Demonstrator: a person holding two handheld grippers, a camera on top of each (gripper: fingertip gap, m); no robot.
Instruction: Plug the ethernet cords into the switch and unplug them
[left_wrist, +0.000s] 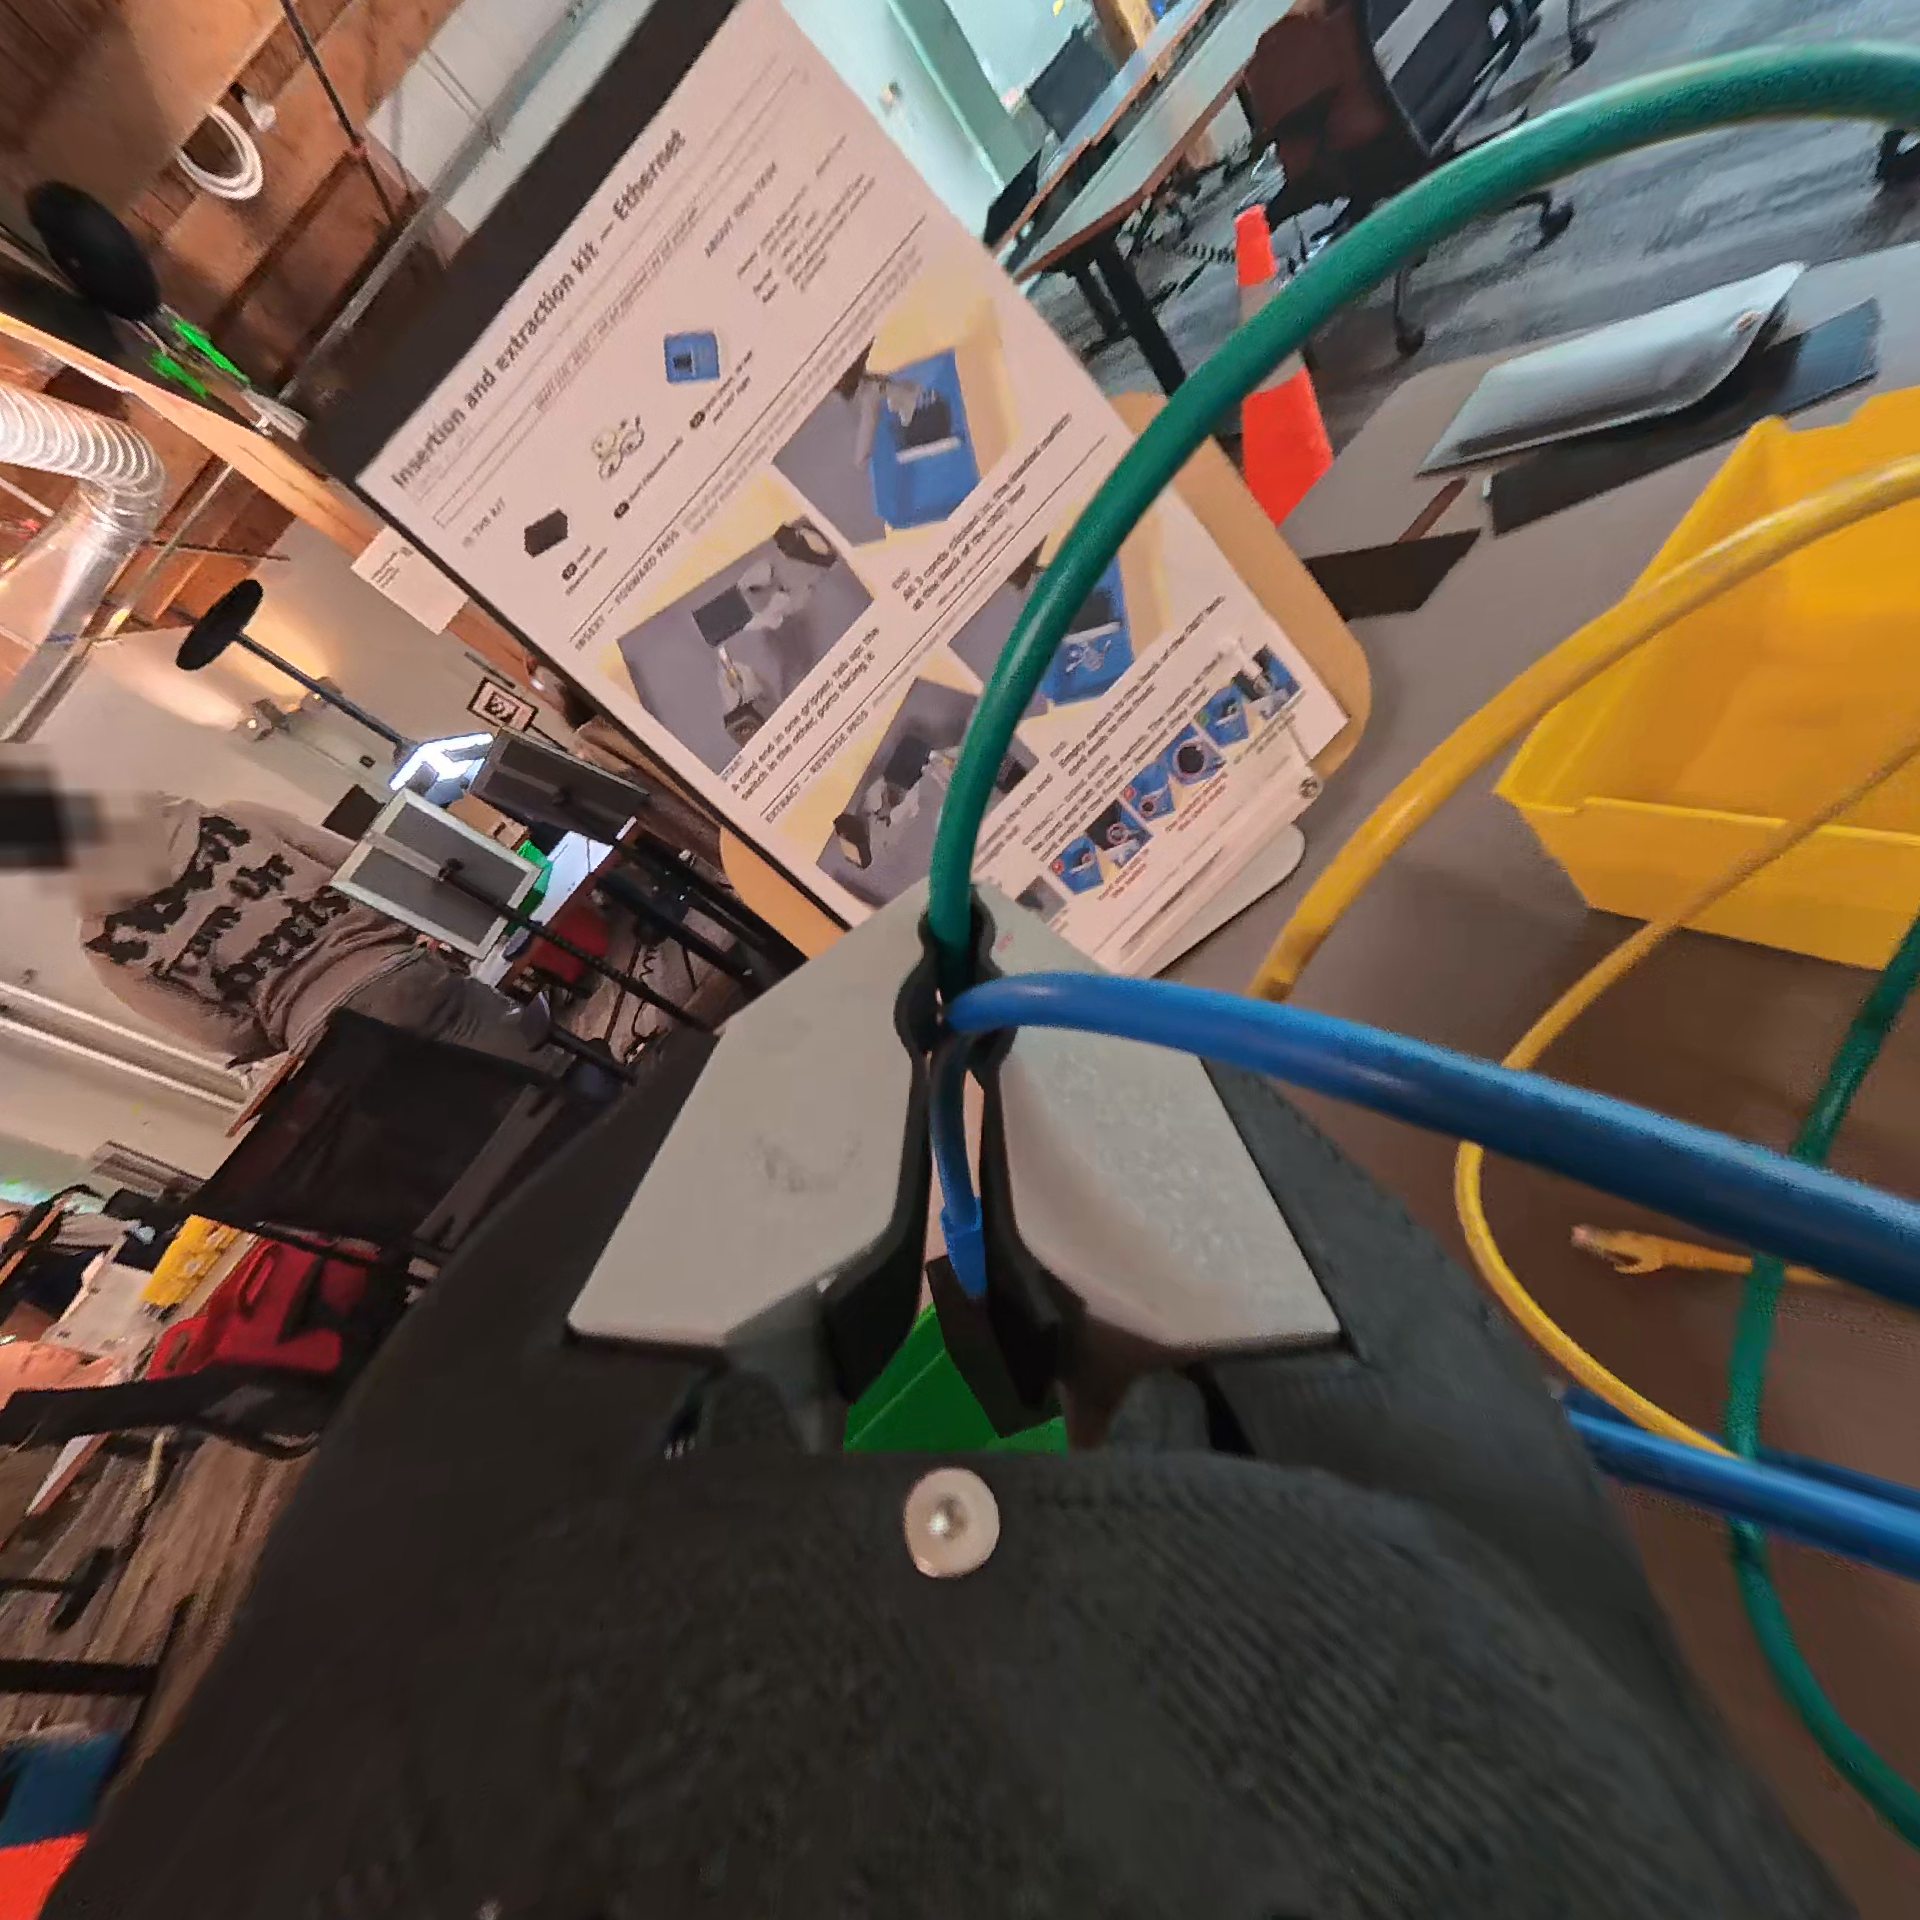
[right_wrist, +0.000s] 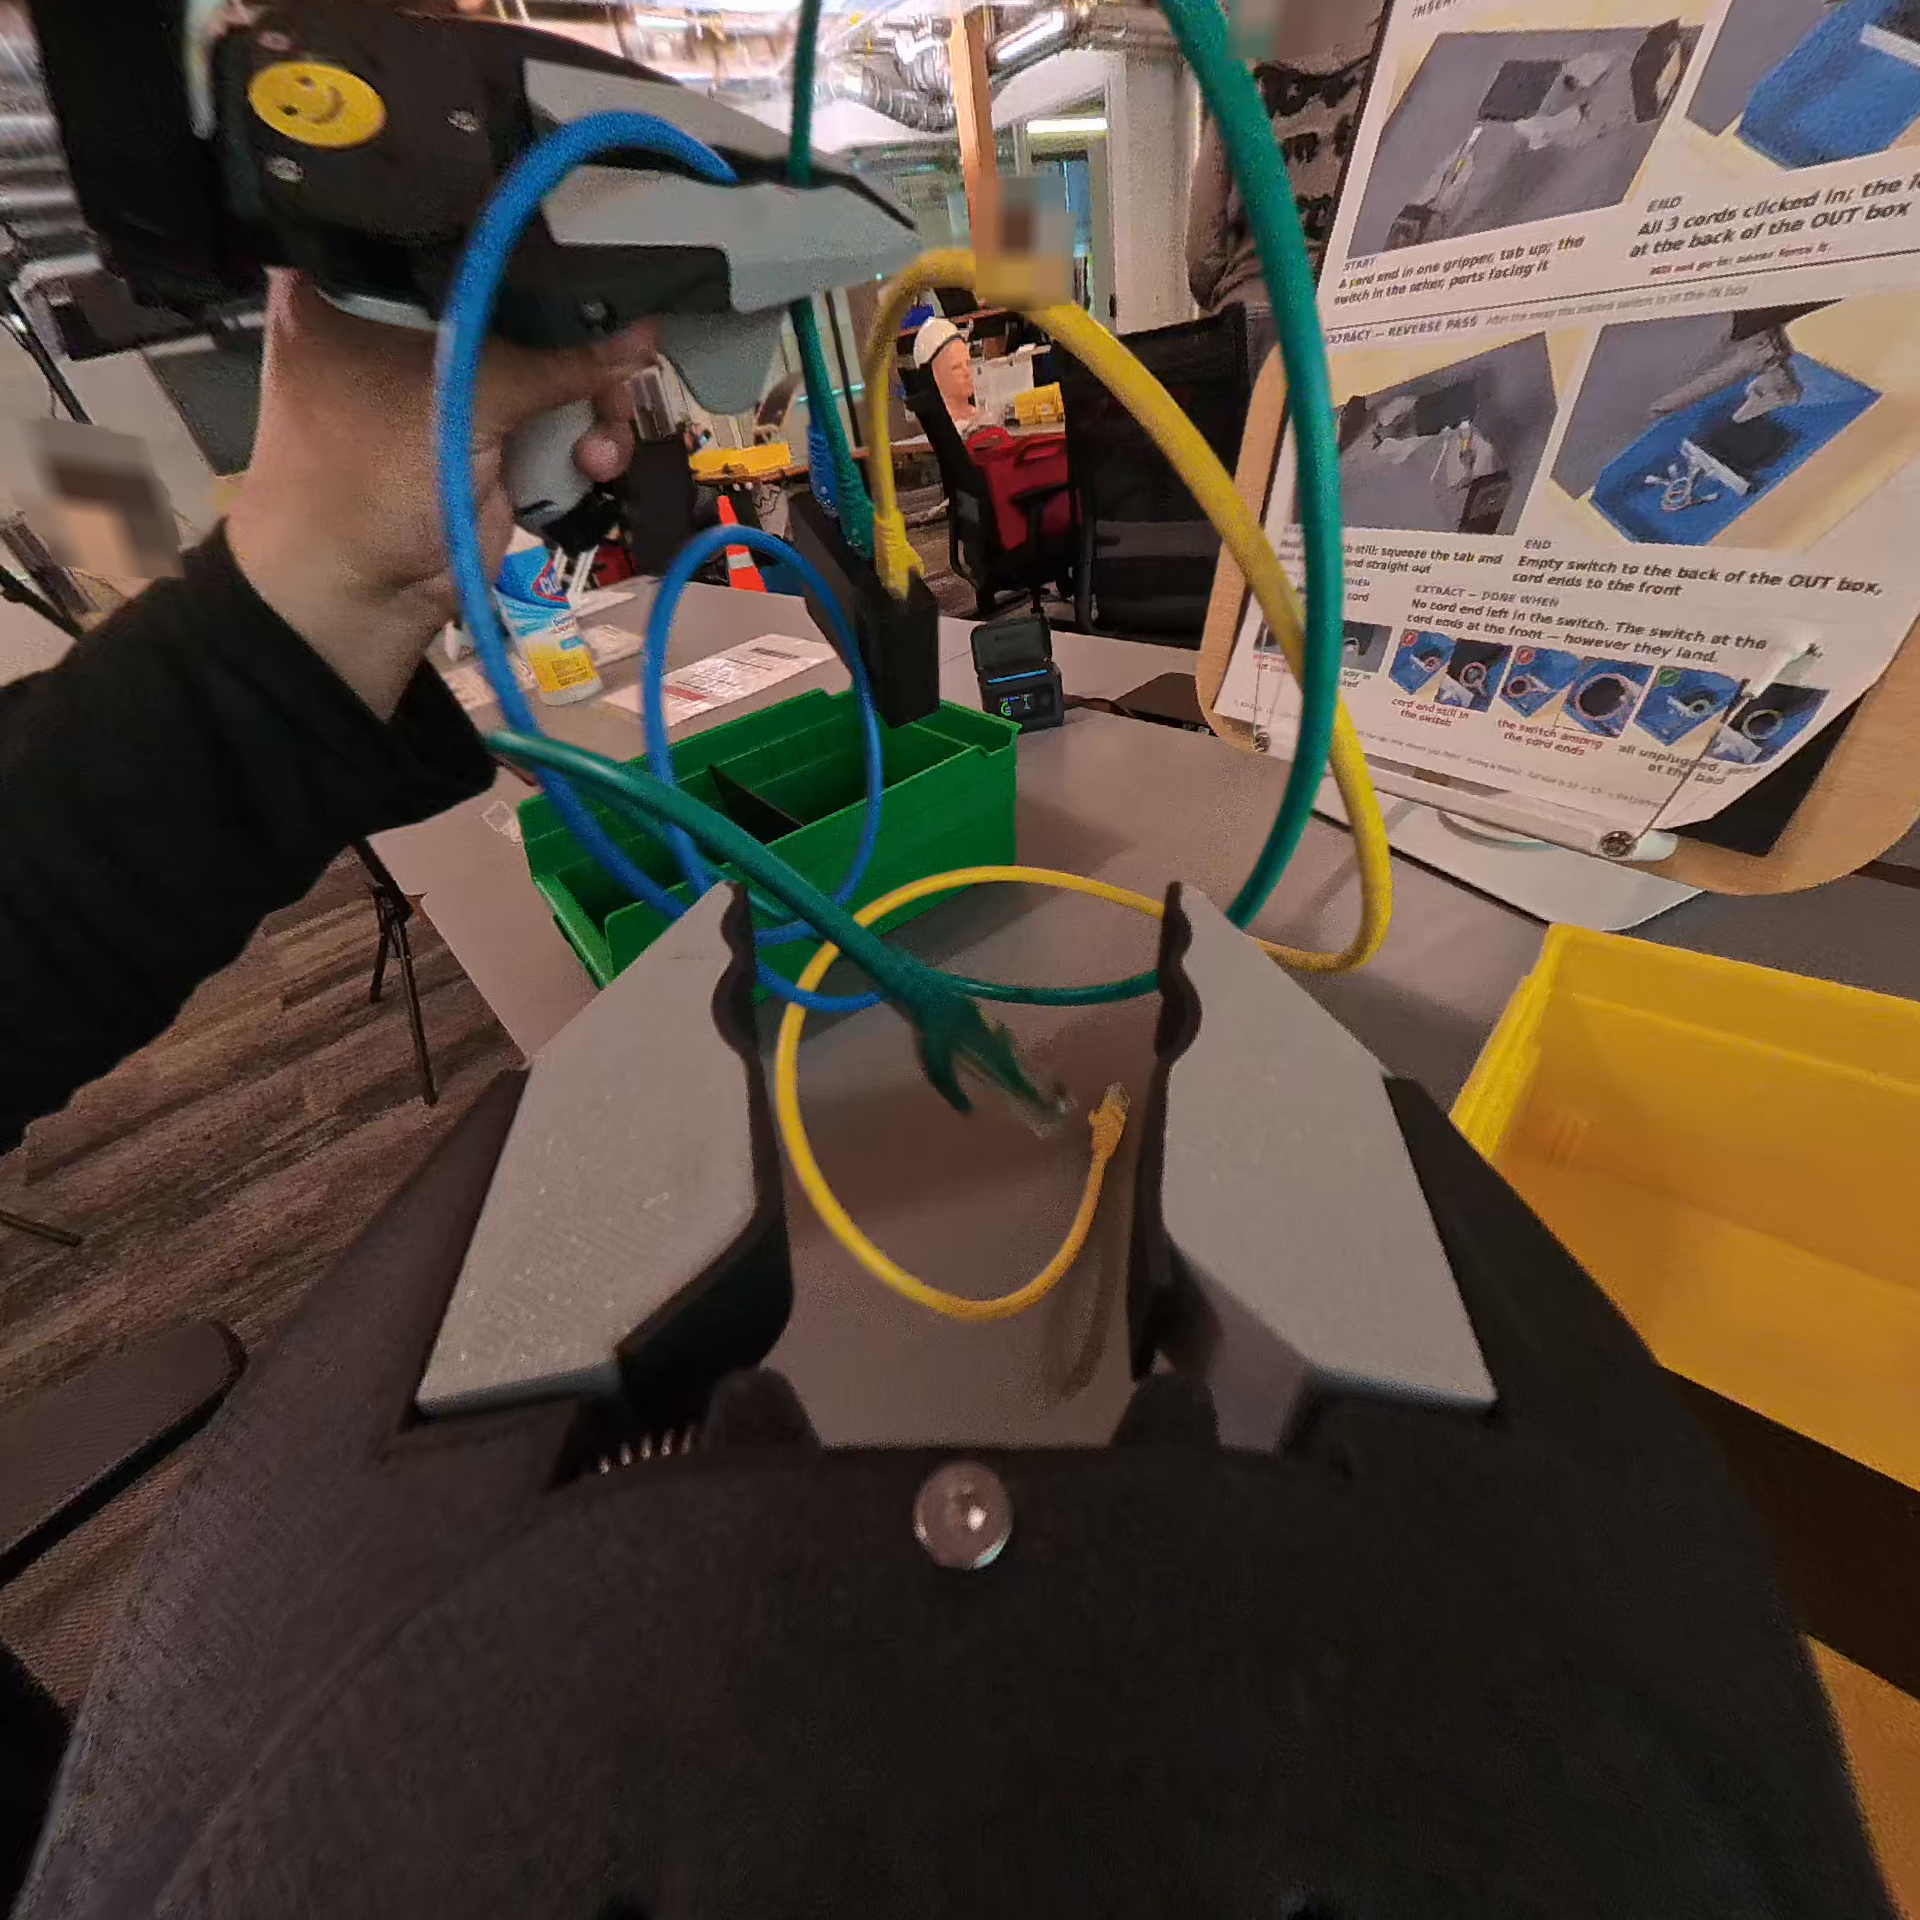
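My left gripper (left_wrist: 951, 966) is shut on the green cord (left_wrist: 1049, 582) and the blue cord (left_wrist: 1455, 1101), which pass between its fingertips. The black switch (left_wrist: 971, 1340) hangs below it with a blue plug (left_wrist: 961, 1236) in it. In the right wrist view a hand holds that gripper (right_wrist: 790, 260) at the upper left. The switch (right_wrist: 883, 634) dangles above the green bin (right_wrist: 935, 800) with green, yellow (right_wrist: 1247, 540) and blue (right_wrist: 457, 436) cords plugged in. My right gripper (right_wrist: 956, 987) is open and empty. The free green plug (right_wrist: 997, 1070) and yellow plug (right_wrist: 1107, 1127) hang between its fingers.
A yellow bin (right_wrist: 1714, 1164) stands on the grey table at the right, also in the left wrist view (left_wrist: 1745, 727). An instruction board (right_wrist: 1621, 416) stands behind. A small black device (right_wrist: 1018, 675), a wipes canister (right_wrist: 545, 634) and papers lie beyond the green bin. An orange cone (left_wrist: 1278, 395) stands farther back. Spacing between my two grippers at the tips: around 20 cm.
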